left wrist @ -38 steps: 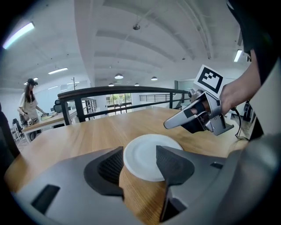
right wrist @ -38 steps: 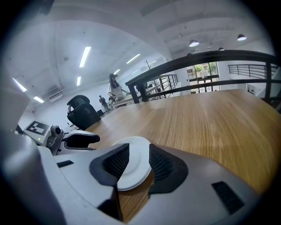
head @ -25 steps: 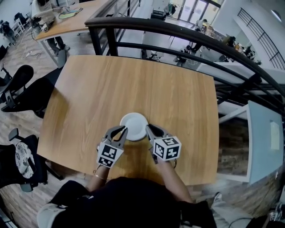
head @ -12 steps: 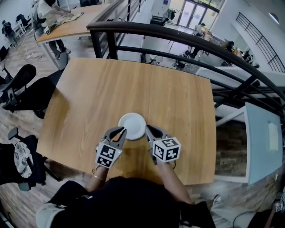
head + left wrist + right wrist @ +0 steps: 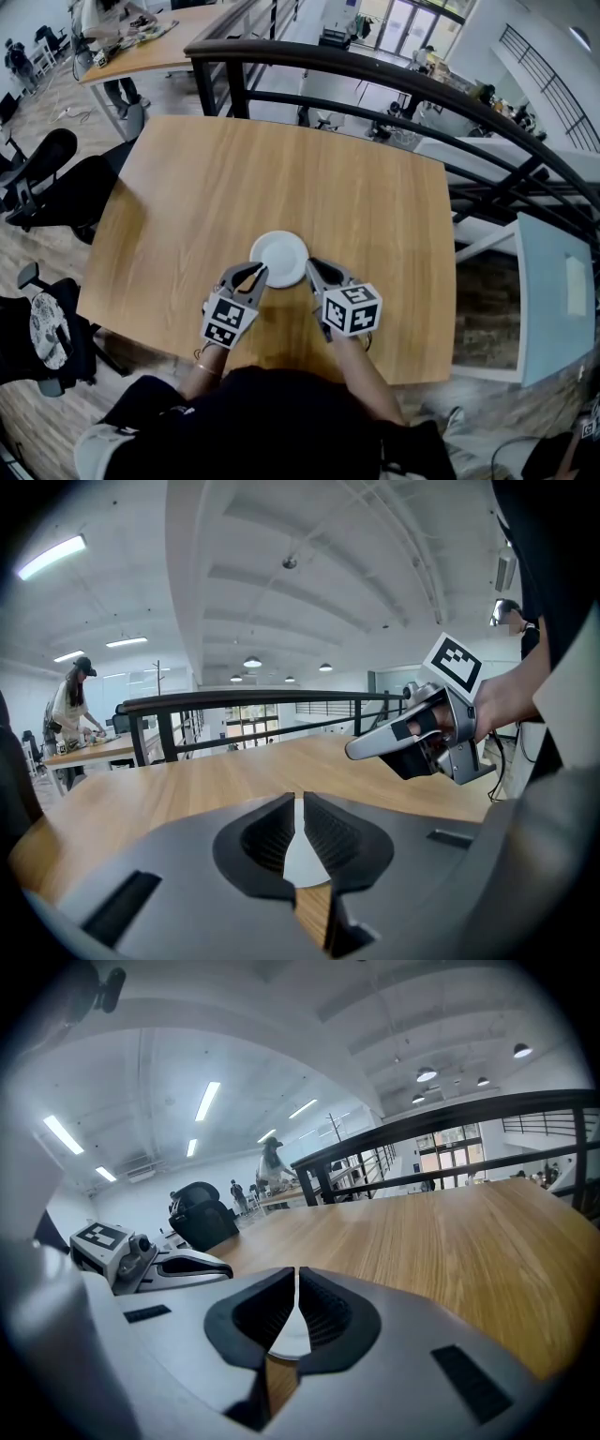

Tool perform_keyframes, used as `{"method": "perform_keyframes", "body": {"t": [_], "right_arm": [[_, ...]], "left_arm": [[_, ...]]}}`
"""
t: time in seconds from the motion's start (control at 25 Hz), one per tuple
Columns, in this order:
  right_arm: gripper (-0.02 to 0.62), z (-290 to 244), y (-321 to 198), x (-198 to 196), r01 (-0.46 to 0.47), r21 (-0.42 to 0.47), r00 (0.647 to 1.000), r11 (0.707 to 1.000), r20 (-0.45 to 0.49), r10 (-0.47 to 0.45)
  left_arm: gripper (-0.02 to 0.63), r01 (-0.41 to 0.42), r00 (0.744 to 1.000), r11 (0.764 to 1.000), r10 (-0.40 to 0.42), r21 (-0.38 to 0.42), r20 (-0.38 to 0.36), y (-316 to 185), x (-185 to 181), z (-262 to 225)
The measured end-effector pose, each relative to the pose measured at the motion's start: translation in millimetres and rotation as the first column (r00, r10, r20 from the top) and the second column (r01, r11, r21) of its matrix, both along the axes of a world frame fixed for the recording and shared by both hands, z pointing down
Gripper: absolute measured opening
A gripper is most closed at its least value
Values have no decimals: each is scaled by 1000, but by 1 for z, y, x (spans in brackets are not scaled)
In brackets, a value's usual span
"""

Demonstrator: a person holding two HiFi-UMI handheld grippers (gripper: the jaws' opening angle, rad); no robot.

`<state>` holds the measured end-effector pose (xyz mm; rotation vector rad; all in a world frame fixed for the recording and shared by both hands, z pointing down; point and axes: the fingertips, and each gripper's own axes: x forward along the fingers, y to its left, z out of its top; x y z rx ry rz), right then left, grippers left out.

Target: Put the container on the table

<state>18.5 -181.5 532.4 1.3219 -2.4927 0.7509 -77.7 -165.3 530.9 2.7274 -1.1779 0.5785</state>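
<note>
Spreading across most of the head view is a pale wooden worktop (image 5: 281, 178), bare over nearly its whole top. A dark metal railing (image 5: 375, 70) curves past its far edge, and a black office chair (image 5: 42, 183) stands off its left side. The person's forearms reach in from the bottom of the view, each hand on a gripper that carries a cube with square markers.

The left tongs (image 5: 260, 271) and the right tongs (image 5: 312, 266) both point away from the person and slightly downward. They angle in toward each other, and the container sits between them.

The container (image 5: 278, 255) is white, round and shallow. It rests flat on the worktop, near the person's edge and about midway across.

In the left gripper view the left tongs are drawn tight to a thin slit, and the container's white edge shows in that slit — pinched at its near left rim.

The right tongs have just been closing. In the right gripper view they now stand just as narrow, with the white rim between the pads — gripped at the container's near right side.
</note>
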Motion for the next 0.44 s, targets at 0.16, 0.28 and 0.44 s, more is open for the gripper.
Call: {"method": "perform_keyframes", "body": {"t": [0.16, 0.28, 0.44], "right_arm": [[28, 0, -2, 1, -2, -3, 1000, 1000, -7, 2], [29, 2, -3, 5, -5, -7, 1000, 1000, -6, 5], [28, 5, -9, 9, -12, -12, 1000, 1000, -3, 12]], "left_arm": [[41, 6, 1000, 1000, -6, -8, 0, -3, -1, 2], [41, 12, 1000, 1000, -13, -14, -3, -5, 0, 2], [41, 10, 1000, 1000, -11, -14, -2, -11, 3, 3]]}}
